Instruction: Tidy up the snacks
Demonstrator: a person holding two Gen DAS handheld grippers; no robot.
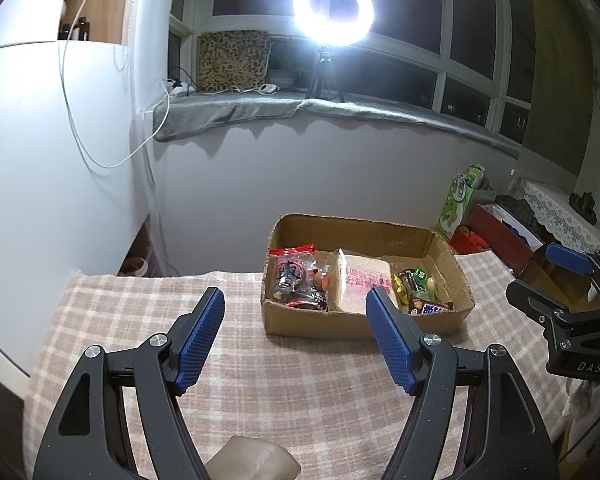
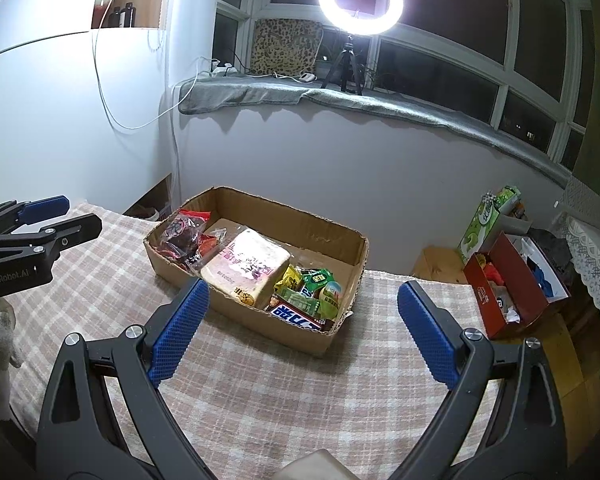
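Left gripper [image 1: 296, 312] spread, empty, above checked cloth [image 1: 260, 380]; right gripper [image 2: 302, 304] spread, facing snack box [image 2: 260, 320]

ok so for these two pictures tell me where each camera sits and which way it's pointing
Left wrist: on the left gripper, facing the cardboard box and window; its own open blue fingers show, the right gripper at the right edge.
Right wrist: on the right gripper, aimed at the box from further right; its open fingers show, the left gripper at left.
Shared: box, checked cloth, ring light.

Matt cardboard box [image 2: 332, 240] holds glossy plastic snack wrappers [image 2: 312, 292].
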